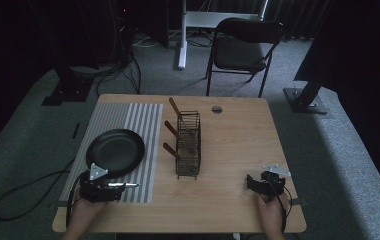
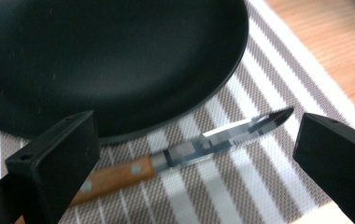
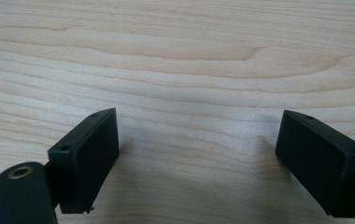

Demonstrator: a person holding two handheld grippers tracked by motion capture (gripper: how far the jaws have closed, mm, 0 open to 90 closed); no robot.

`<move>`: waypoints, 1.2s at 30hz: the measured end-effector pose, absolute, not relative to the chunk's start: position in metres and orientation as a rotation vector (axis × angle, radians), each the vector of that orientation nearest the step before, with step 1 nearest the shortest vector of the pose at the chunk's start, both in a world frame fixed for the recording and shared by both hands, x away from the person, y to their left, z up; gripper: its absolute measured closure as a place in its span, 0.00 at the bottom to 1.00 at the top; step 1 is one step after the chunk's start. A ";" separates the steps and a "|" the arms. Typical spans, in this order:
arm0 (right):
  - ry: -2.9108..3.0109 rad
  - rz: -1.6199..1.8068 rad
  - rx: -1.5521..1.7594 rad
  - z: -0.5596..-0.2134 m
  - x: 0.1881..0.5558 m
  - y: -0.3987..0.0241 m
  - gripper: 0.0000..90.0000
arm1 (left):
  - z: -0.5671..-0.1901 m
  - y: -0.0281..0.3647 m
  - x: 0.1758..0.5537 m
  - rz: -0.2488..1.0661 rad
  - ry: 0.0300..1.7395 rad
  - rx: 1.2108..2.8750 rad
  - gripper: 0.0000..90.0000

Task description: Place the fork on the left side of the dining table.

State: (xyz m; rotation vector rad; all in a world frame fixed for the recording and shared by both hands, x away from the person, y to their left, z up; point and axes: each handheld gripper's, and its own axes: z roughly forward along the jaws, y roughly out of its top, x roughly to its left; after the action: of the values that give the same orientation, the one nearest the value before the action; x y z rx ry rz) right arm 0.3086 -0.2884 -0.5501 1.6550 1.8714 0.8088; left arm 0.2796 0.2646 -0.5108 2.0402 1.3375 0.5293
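Note:
A knife point(image 2: 180, 156) with a wooden handle and a steel blade lies flat on the striped placemat point(image 2: 241, 177), just below the black pan point(image 2: 105, 60). My left gripper point(image 2: 194, 154) is open, its jaws standing on either side of the knife without touching it. In the high view the left gripper point(image 1: 109, 188) sits at the table's near left, with the knife blade point(image 1: 128, 185) pointing right out of it and the pan point(image 1: 115, 152) just beyond. My right gripper point(image 1: 250, 182) rests open at the near right, over bare wooden table point(image 3: 175, 60), nothing between its jaws.
A wire rack point(image 1: 188, 145) with three wooden-handled utensils stands at the table's middle. A round cable hole point(image 1: 217, 109) is near the far edge. A folding chair point(image 1: 245, 47) stands behind the table, and a cable point(image 1: 23, 195) lies on the floor at left.

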 end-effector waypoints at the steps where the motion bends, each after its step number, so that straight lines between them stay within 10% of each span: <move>1: 1.871 0.809 1.654 -0.550 0.309 -0.288 0.15 | -0.507 0.262 0.283 0.530 1.325 2.037 0.01; 36: 1.871 0.809 1.653 -0.550 0.309 -0.288 0.15 | -0.442 0.215 0.379 0.499 1.183 2.013 0.01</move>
State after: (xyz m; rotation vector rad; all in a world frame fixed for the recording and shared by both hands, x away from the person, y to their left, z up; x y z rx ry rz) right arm 0.3086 -0.2885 -0.5503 1.6526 1.8714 0.8091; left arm 0.3789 0.2149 -0.4420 2.0125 1.1826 0.4988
